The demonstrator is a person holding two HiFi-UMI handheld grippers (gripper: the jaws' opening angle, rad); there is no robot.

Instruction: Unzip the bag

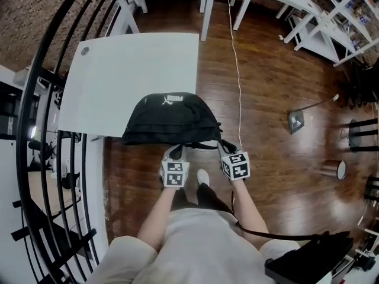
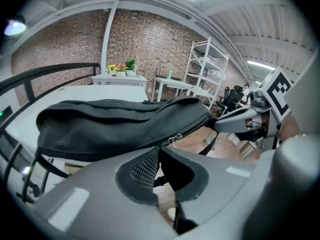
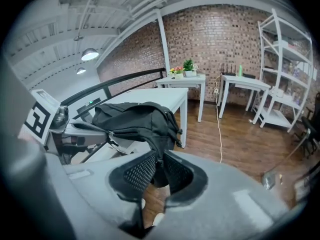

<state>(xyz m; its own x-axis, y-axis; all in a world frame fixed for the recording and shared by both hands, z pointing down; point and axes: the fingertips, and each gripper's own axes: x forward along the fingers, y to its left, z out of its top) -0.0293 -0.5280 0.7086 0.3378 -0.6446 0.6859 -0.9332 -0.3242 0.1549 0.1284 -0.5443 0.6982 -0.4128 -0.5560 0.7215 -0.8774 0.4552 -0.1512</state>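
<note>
Watching the bag [image 1: 169,120] overhang the near edge of the table [image 1: 118,70], I fear a hard tug drags it off. My left tongs [image 2: 159,150] are closed tight on the small zip pull [image 2: 174,139], which may slip out; right tongs [image 3: 160,157] clamp the bag's end fabric.

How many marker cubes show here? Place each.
2. One cube rides the left claw at the front of the bag; the other rides the right claw near its right end. None looks hidden.

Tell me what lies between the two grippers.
Head view: the bag near edge runs from left gripper to right gripper; lower down, a white shoe on wooden floor.
</note>
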